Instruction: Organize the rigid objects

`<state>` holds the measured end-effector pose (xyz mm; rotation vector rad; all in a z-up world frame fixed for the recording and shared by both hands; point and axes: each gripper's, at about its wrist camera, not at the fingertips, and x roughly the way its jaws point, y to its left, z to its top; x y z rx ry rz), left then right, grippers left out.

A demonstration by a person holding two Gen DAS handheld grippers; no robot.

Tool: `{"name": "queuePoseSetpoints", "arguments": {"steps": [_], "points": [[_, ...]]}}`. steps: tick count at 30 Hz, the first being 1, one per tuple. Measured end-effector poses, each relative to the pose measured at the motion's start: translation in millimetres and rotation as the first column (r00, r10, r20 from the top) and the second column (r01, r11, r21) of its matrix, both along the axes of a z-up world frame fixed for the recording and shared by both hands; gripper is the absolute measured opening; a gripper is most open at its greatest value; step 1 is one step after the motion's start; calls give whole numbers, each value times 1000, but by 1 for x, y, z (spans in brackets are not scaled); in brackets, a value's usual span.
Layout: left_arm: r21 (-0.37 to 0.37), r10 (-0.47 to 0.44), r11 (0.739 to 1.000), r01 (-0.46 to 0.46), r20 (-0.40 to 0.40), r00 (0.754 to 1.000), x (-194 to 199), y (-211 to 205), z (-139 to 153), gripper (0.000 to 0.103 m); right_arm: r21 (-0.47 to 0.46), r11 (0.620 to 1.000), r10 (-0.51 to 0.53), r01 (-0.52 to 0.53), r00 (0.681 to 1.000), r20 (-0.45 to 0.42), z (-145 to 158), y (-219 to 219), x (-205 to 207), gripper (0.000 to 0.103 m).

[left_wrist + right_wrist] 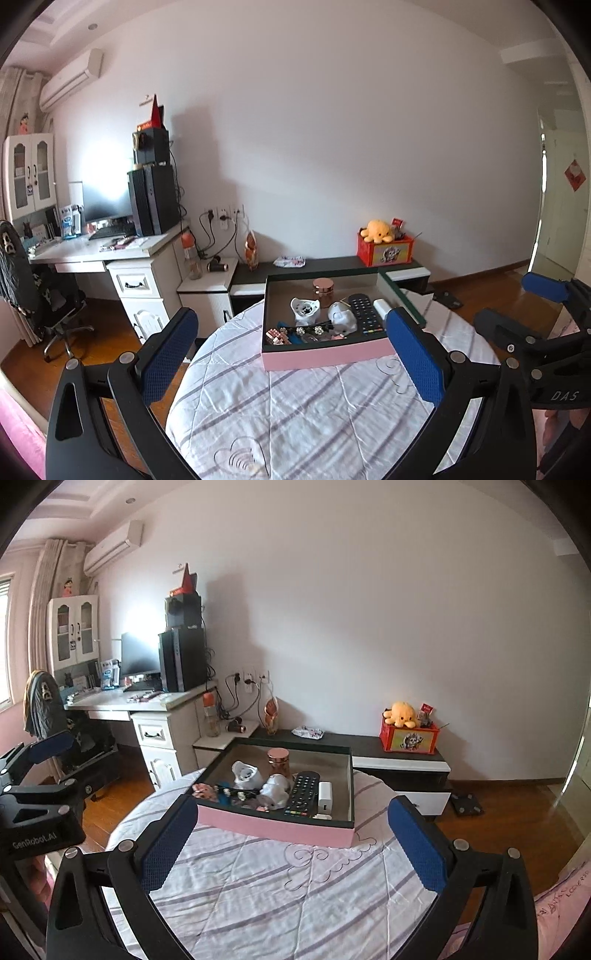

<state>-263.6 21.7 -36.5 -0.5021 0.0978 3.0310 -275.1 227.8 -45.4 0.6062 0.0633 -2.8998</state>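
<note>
Pink-sided shallow cardboard box [275,829] with a dark lining sits on the round table under a white striped quilted cloth [258,893], at twelve o'clock from both tongs. Inside lie a black remote control [303,794], a white charger block [325,795] just at its three o'clock, a copper-coloured round jar [277,761] at the back, and a white ceramic figure [245,775] at nine o'clock. Left gripper [291,354] and right gripper [293,843] both stand wide, blue pads apart, nothing between them, well short of the box
</note>
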Motion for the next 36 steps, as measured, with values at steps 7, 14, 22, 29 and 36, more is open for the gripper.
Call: {"name": "queuePoseSetpoints", "arguments": {"steps": [7, 14, 22, 29, 36], "points": [[-10, 0, 1000, -1, -68, 998, 57, -2, 16, 103, 0, 1000, 9, -9, 997, -82, 20, -14, 62, 103], [-8, 20, 1000, -21, -134, 991, 103, -5, 28, 103, -1, 1000, 15, -15, 989, -145, 36, -22, 108, 103], [-10, 31, 999, -33, -208, 978, 150, -8, 40, 103, 13, 1000, -1, 4, 973, -229, 53, -26, 157, 103], [4, 40, 999, -40, -269, 962, 185, -9, 48, 103, 14, 1000, -6, 10, 956, -293, 63, -31, 194, 103], [9, 56, 998, -56, -311, 949, 216, -12, 53, 103, 18, 1000, -6, 12, 943, -332, 69, -36, 218, 103]]}}
